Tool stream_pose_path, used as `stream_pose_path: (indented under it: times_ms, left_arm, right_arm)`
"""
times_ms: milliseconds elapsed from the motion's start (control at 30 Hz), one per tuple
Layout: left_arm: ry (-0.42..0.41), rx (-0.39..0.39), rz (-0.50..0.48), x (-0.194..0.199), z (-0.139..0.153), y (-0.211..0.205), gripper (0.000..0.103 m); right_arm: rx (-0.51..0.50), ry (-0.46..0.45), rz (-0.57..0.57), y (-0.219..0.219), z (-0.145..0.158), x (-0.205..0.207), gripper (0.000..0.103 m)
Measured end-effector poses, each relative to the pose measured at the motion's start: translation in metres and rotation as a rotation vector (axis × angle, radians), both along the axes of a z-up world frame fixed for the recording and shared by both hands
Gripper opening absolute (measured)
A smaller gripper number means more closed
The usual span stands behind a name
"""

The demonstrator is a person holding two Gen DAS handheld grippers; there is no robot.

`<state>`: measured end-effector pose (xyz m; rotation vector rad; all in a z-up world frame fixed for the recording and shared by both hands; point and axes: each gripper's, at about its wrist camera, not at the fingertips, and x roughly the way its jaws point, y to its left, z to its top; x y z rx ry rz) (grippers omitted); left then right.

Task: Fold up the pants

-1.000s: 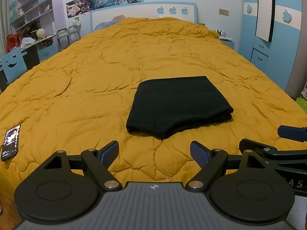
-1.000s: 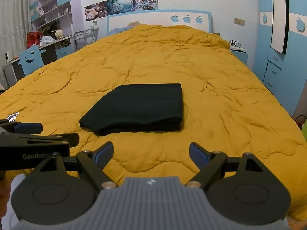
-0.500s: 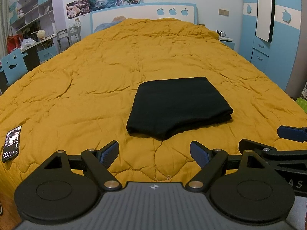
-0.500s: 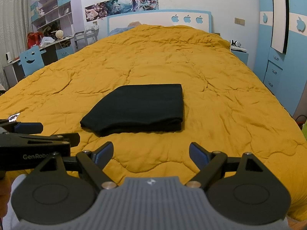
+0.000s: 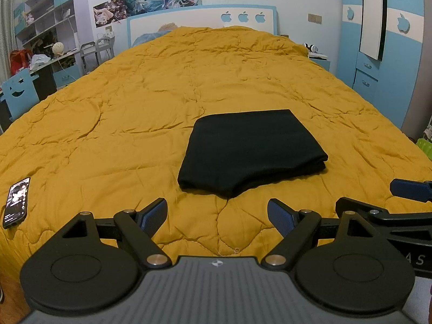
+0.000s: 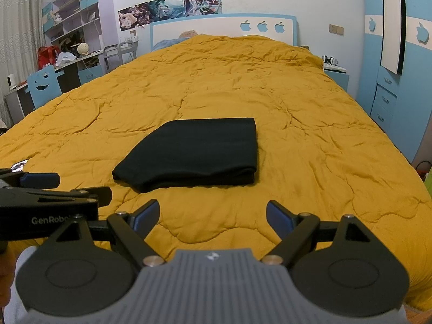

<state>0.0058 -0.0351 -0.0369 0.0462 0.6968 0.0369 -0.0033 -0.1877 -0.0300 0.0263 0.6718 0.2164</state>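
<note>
- Black pants (image 5: 249, 151) lying in the middle of the yellow quilt (image 5: 135, 113), folded into a compact, layered rectangle with stacked edges showing along the near and right sides.
- Flat and squared up, so probably finished or close to it; no loose leg or waistband trailing out.
- Left gripper (image 5: 217, 214) held low near the foot of the bed, jaws spread wide, nothing between them, well short of the pants.
- Right gripper (image 6: 212, 216) likewise splayed apart and empty, parked just beside the left one and apart from the cloth.
- Both pulled back and level, likely to leave the stack undisturbed and in full view for checking.
- Phone (image 5: 16, 202) lying on the quilt off to the left, well apart from the pants and out of the working area.
- Soft, puffy quilt beneath: a possible cause of the slight sag at the near left corner of the stack, perhaps worth one last smoothing.
</note>
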Motion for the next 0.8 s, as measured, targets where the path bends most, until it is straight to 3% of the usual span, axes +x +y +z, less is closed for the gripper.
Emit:
stream_pose_path:
  times_ms: [800]
  left_arm:
    - [-0.020, -0.003, 0.027, -0.0061, 0.0019, -0.0004, 0.098]
  right_arm:
    - [0.001, -0.003, -0.003, 0.0043, -0.0012, -0.0011, 0.082]
